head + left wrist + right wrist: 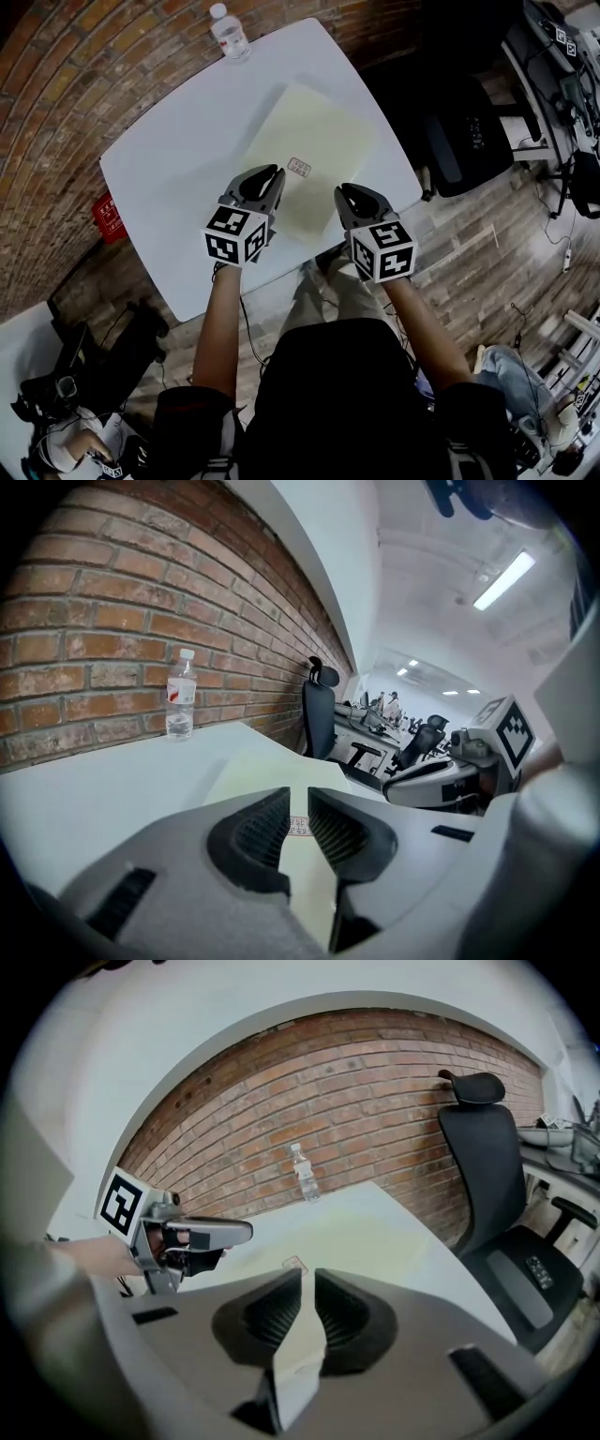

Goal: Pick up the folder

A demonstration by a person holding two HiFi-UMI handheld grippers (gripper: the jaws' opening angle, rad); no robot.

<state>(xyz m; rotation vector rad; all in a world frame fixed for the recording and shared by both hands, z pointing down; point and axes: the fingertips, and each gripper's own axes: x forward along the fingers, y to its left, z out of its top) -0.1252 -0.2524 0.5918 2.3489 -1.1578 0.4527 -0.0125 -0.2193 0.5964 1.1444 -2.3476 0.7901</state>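
Note:
A pale yellow-green folder (314, 141) lies flat on the white table (169, 173), with a small label (299, 167) near its front edge. My left gripper (273, 174) hovers over the folder's near left part, its jaws shut with nothing between them. My right gripper (344, 193) hangs by the folder's near right corner, also shut and holding nothing. In the left gripper view the left gripper (298, 799) points along the folder (267, 766) toward the label. In the right gripper view the right gripper (308, 1279) points over the folder (375, 1232), with the left gripper (202, 1235) to its left.
A clear water bottle (229, 33) stands at the table's far corner by the brick wall. A black office chair (464, 141) sits right of the table. A red object (110, 216) lies on the floor at the left. The table's near edge runs just under both grippers.

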